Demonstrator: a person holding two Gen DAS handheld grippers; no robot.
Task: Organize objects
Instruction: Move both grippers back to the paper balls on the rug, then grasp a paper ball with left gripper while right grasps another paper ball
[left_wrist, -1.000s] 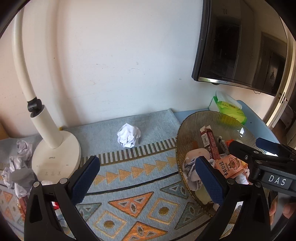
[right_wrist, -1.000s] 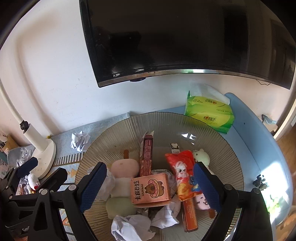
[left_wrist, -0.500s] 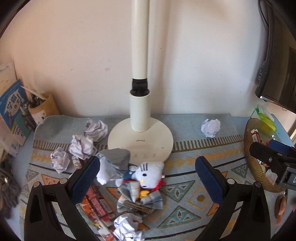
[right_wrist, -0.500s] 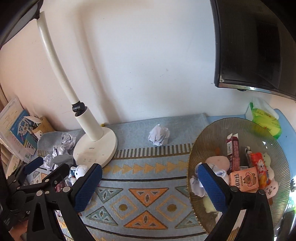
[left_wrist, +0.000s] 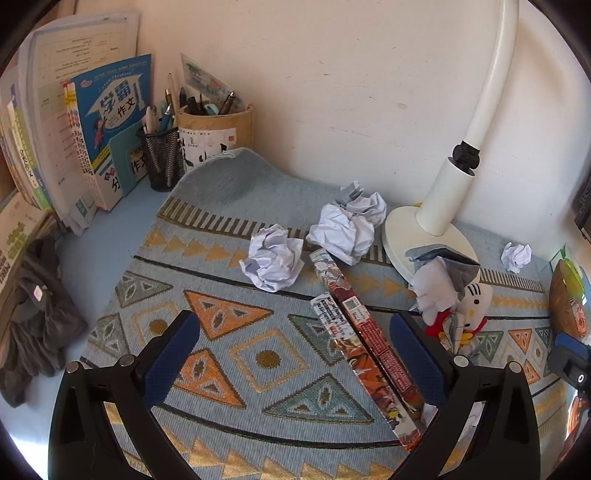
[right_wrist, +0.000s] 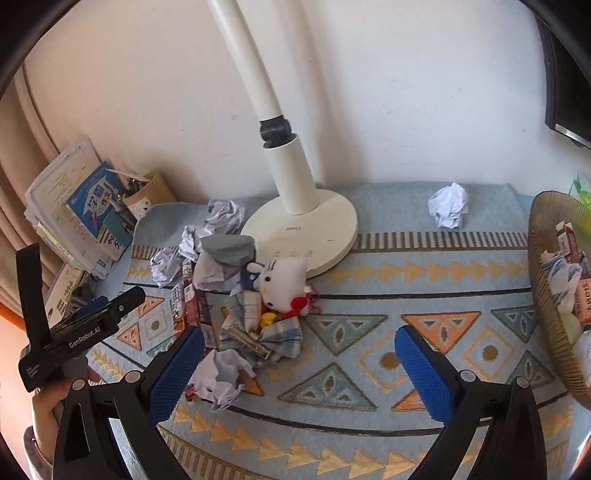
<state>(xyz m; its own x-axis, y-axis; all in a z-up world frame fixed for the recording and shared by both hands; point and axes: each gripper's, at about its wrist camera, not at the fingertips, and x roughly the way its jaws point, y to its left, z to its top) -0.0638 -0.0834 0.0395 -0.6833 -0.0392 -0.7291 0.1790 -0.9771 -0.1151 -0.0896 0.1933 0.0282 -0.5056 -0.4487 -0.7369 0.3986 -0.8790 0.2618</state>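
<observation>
Patterned mat (left_wrist: 258, 354) covers our desk. Near its middle, by the lamp base (right_wrist: 306, 236), lie one cat plush (right_wrist: 282, 282), two long snack packs (left_wrist: 369, 343) and five paper balls (one (right_wrist: 448, 210) apart). We hold left gripper (left_wrist: 295, 354) and right gripper (right_wrist: 299, 369) wide, empty.

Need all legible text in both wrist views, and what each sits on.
"GenRoboLAI": side of the left gripper body.
"OPPLE": lamp base.
"学霸作文": blue book cover.
Snack packs, pen pot label, bowl cartons: print too small or blurred to read.
</observation>
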